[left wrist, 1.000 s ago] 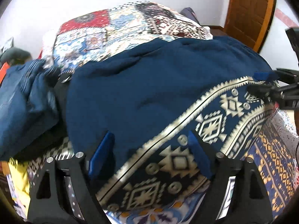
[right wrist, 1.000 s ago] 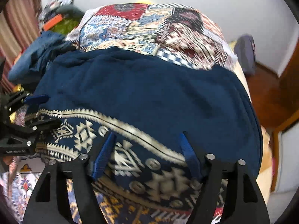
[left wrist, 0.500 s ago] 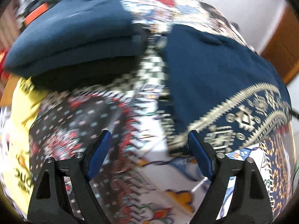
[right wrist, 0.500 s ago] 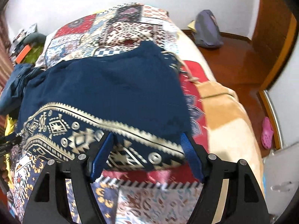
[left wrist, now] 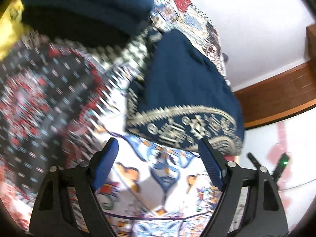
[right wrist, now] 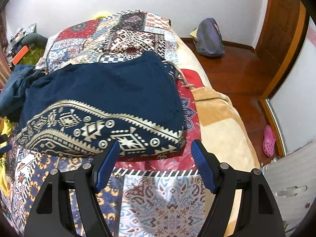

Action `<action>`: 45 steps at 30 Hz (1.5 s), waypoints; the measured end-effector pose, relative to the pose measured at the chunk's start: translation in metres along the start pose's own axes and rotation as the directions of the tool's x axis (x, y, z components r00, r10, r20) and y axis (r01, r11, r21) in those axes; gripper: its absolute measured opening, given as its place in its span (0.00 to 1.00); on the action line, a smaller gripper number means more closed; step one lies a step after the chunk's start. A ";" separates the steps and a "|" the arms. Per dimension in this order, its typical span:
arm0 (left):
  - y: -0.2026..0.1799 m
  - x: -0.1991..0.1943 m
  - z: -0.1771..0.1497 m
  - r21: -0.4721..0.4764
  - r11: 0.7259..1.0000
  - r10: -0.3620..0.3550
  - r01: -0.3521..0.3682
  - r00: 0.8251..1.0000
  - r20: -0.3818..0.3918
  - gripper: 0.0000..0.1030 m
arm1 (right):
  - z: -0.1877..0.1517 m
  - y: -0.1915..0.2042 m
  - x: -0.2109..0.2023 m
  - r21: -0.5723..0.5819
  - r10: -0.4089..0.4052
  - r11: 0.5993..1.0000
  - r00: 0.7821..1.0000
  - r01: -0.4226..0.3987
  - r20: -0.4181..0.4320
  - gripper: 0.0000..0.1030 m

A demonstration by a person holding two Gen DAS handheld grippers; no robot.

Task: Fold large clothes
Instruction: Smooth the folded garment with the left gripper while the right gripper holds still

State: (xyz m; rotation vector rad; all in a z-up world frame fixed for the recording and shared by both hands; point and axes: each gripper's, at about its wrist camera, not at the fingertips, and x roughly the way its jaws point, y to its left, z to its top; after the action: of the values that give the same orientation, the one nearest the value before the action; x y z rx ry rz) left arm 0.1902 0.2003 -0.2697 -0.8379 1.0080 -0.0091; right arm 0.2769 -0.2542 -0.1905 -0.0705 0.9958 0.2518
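Navy garment [right wrist: 102, 98] lies folded on bedspread [right wrist: 162, 197]; left gripper [left wrist: 158, 167], right gripper [right wrist: 156, 165] both spread wide, empty, clear of it.

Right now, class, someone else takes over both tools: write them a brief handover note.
Left tool: open, holding nothing, above the patterned bedspread.
Right tool: open, empty, just short of the navy garment.
Garment: lies folded on the bed, gold-patterned border toward the tools.
Stack of folded clothes sits to its left.
Done: garment folded and released.
Left: probably another fold, or moving it to the stack.
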 end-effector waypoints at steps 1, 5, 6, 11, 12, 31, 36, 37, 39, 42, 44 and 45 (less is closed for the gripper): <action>0.000 0.006 -0.003 -0.013 1.000 -0.011 0.011 1.000 -0.014 0.76 | 0.000 0.003 -0.001 -0.008 0.004 1.000 1.000 -0.004 0.003 0.69; -0.001 0.021 -0.007 -0.048 0.998 -0.036 0.034 0.999 -0.021 0.74 | -0.001 0.016 -0.002 -0.050 0.024 0.998 1.000 -0.023 0.014 0.69; -0.001 0.021 -0.009 -0.040 0.998 -0.038 0.038 0.999 -0.003 0.74 | -0.001 0.020 -0.002 -0.060 0.027 0.998 1.000 -0.026 0.014 0.69; -0.006 0.038 -0.005 -0.020 1.000 -0.007 0.008 0.999 0.051 0.74 | 0.001 0.032 0.006 -0.076 0.049 0.996 0.999 -0.049 0.001 0.69; -0.009 0.039 -0.004 -0.009 1.000 -0.002 0.002 0.999 0.054 0.74 | 0.003 0.035 0.009 -0.080 0.050 0.996 0.999 -0.050 -0.002 0.69; -0.028 0.083 0.058 -0.103 0.991 -0.074 0.089 0.988 0.134 0.41 | 0.019 0.058 0.034 -0.060 0.084 0.995 0.996 -0.085 -0.013 0.69; -0.041 0.079 0.056 -0.046 0.998 0.049 -0.041 0.984 0.172 0.25 | 0.019 0.062 0.034 -0.053 0.095 0.994 0.995 -0.096 -0.018 0.69; -0.047 0.076 0.055 -0.015 0.997 0.071 -0.070 0.980 0.186 0.22 | 0.019 0.064 0.032 -0.053 0.098 0.994 0.995 -0.098 -0.018 0.69; -0.059 0.067 0.052 0.040 0.993 0.104 -0.115 0.972 0.210 0.19 | 0.020 0.065 0.030 -0.056 0.098 0.994 0.995 -0.098 -0.014 0.69; -0.075 0.044 0.046 0.124 0.984 0.094 -0.130 0.961 0.259 0.14 | 0.022 0.069 0.023 -0.074 0.093 0.993 0.996 -0.093 0.000 0.69; -0.081 0.029 0.041 0.173 0.976 0.084 -0.136 0.958 0.274 0.12 | 0.023 0.071 0.019 -0.084 0.086 0.993 0.996 -0.085 0.009 0.69; -0.083 0.022 0.039 0.194 0.971 0.086 -0.142 0.958 0.273 0.12 | 0.024 0.072 0.017 -0.085 0.086 0.993 0.996 -0.084 0.013 0.69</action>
State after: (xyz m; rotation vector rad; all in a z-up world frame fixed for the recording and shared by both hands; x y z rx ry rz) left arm 0.2618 0.1587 -0.2247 -0.5670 0.7871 0.0911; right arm 0.2884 -0.1776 -0.1878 -0.1034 0.9728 0.3721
